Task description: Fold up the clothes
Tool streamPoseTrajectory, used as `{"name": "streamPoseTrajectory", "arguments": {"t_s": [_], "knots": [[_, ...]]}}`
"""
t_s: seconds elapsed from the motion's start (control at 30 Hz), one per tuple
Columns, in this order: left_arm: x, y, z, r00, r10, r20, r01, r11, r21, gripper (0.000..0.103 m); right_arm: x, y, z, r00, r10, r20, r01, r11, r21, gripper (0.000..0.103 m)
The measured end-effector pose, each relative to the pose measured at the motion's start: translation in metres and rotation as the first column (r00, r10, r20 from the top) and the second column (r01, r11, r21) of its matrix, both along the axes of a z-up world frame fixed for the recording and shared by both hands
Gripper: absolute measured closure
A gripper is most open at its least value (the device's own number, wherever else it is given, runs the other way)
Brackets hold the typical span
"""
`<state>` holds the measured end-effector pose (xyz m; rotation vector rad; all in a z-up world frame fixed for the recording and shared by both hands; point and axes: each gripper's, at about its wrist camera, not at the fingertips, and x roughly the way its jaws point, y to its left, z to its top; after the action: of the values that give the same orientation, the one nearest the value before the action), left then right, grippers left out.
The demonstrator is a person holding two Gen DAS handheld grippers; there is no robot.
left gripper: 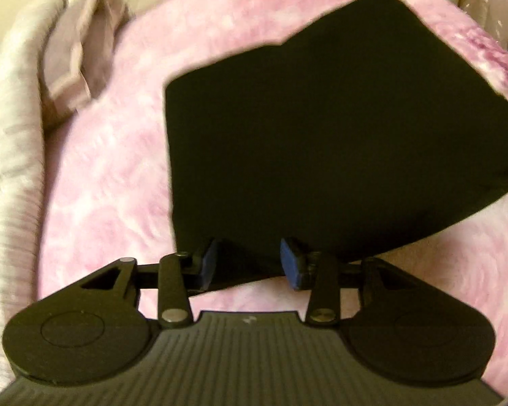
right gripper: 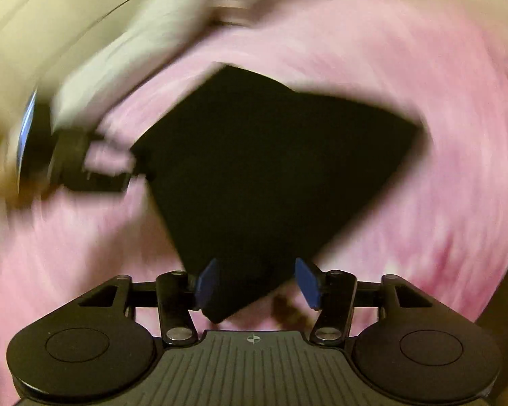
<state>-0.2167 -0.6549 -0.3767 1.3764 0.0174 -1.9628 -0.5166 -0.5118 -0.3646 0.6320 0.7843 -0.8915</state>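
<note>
**Black garment flat on pink blanket, both grippers parted at its near edge**

The left gripper (left gripper: 250, 264) is seen with its blue pads (left gripper: 291, 264) held apart, nothing clamped between them; the near edge of the black folded garment (left gripper: 338, 142) is framed in the gap, though whether the pads touch the cloth cannot be told; the garment is spread flat as an angular, many-sided shape on a fuzzy pink blanket (left gripper: 111, 182); a folded mauve cloth (left gripper: 81, 57) is seen well apart from it at the far left, beside a pale ribbed fabric (left gripper: 13, 169) along the blanket's left margin.

The right gripper (right gripper: 257, 282) is likewise shown with its blue pads (right gripper: 308, 280) spread wide and gripping nothing; a near corner of the black folded garment (right gripper: 271, 169) is pointed into the gap between them; the view is heavily smeared by motion blur; the left gripper (right gripper: 132, 169) is made out at the garment's left corner, its fingers reaching the cloth edge, though its state cannot be read from this view; the pink blanket (right gripper: 423, 67) is seen around the garment on all sides.
</note>
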Motion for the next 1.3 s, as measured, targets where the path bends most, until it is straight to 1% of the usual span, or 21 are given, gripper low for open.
{"name": "streamPoseTrajectory", "arguments": {"t_s": [0.03,0.07,0.1,0.17,0.2,0.27,0.33,0.4,0.57,0.6,0.63,0.73,0.8,0.9,1.0,1.03,1.07,1.1,1.17,1.23,1.3], "knots": [[0.002,0.006,0.005,1.0,-0.021,0.006,0.021,0.999,-0.025,0.062,0.018,0.012,0.004,0.991,0.096,-0.093,-0.103,0.992,-0.075,0.031],[0.003,0.012,0.008,0.999,-0.044,0.023,0.045,0.998,-0.053,0.057,0.035,0.022,0.003,0.969,0.178,-0.173,-0.201,0.971,-0.127,0.029],[0.005,0.018,0.01,0.997,-0.067,0.04,0.07,0.994,-0.08,0.054,0.049,0.032,-0.001,0.938,0.248,-0.24,-0.29,0.944,-0.158,0.028],[0.008,0.033,0.012,0.99,-0.116,0.084,0.126,0.983,-0.134,0.038,0.075,0.046,-0.018,0.863,0.35,-0.363,-0.432,0.884,-0.175,0.028],[0.009,0.039,0.008,0.985,-0.137,0.103,0.151,0.978,-0.145,0.037,0.087,0.049,-0.029,0.821,0.386,-0.421,-0.489,0.856,-0.169,0.028],[0.009,0.052,-0.001,0.974,-0.177,0.14,0.199,0.967,-0.159,0.036,0.104,0.051,-0.052,0.753,0.418,-0.508,-0.562,0.81,-0.168,0.028],[0.009,0.062,-0.01,0.964,-0.208,0.166,0.235,0.957,-0.17,0.036,0.113,0.047,-0.074,0.706,0.414,-0.574,-0.596,0.785,-0.167,0.028],[0.008,0.069,-0.017,0.957,-0.228,0.179,0.261,0.947,-0.185,0.035,0.121,0.04,-0.092,0.671,0.393,-0.63,-0.604,0.782,-0.156,0.028],[0.007,0.086,-0.035,0.936,-0.278,0.214,0.323,0.92,-0.222,0.027,0.124,0.031,-0.109,0.662,0.351,-0.663,-0.609,0.767,-0.202,0.029],[0.007,0.09,-0.039,0.932,-0.287,0.221,0.336,0.914,-0.229,0.026,0.122,0.027,-0.107,0.672,0.346,-0.655,-0.599,0.775,-0.204,0.043],[0.006,0.094,-0.043,0.916,-0.312,0.251,0.373,0.893,-0.253,0.024,0.121,0.025,-0.105,0.677,0.337,-0.655,-0.591,0.779,-0.21,0.066],[0.001,0.099,-0.057,0.868,-0.363,0.34,0.47,0.823,-0.32,0.02,0.118,0.018,-0.09,0.694,0.354,-0.627,-0.583,0.788,-0.2,0.078],[-0.003,0.094,-0.065,0.843,-0.375,0.386,0.508,0.793,-0.336,0.018,0.117,0.012,-0.075,0.709,0.368,-0.602,-0.575,0.795,-0.192,0.082],[-0.011,0.082,-0.078,0.805,-0.396,0.442,0.557,0.761,-0.333,0.018,0.111,0.006,-0.049,0.732,0.38,-0.565,-0.562,0.806,-0.186,0.085],[-0.017,0.075,-0.09,0.75,-0.408,0.521,0.62,0.709,-0.336,0.018,0.104,0.0,-0.025,0.745,0.389,-0.541,-0.556,0.81,-0.183,0.086],[-0.019,0.071,-0.09,0.745,-0.407,0.528,0.622,0.709,-0.332,0.022,0.101,-0.002,-0.018,0.745,0.393,-0.538,-0.559,0.808,-0.184,0.087],[-0.02,0.068,-0.09,0.741,-0.405,0.535,0.624,0.71,-0.327,0.033,0.096,-0.001,-0.011,0.747,0.397,-0.533,-0.561,0.808,-0.184,0.087],[-0.022,0.064,-0.09,0.738,-0.404,0.541,0.626,0.71,-0.323,0.039,0.092,-0.001,-0.005,0.745,0.401,-0.533,-0.564,0.806,-0.181,0.087],[-0.027,0.059,-0.08,0.762,-0.417,0.495,0.593,0.756,-0.276,0.065,0.083,0.001,0.002,0.731,0.413,-0.543,-0.578,0.798,-0.171,0.087],[-0.032,0.062,-0.069,0.777,-0.418,0.471,0.573,0.779,-0.255,0.075,0.076,0.005,0.002,0.711,0.418,-0.565,-0.598,0.783,-0.173,0.087],[-0.036,0.061,-0.056,0.804,-0.414,0.427,0.537,0.813,-0.223,0.077,0.07,0.012,-0.009,0.687,0.422,-0.591,-0.616,0.77,-0.166,0.085]]}}
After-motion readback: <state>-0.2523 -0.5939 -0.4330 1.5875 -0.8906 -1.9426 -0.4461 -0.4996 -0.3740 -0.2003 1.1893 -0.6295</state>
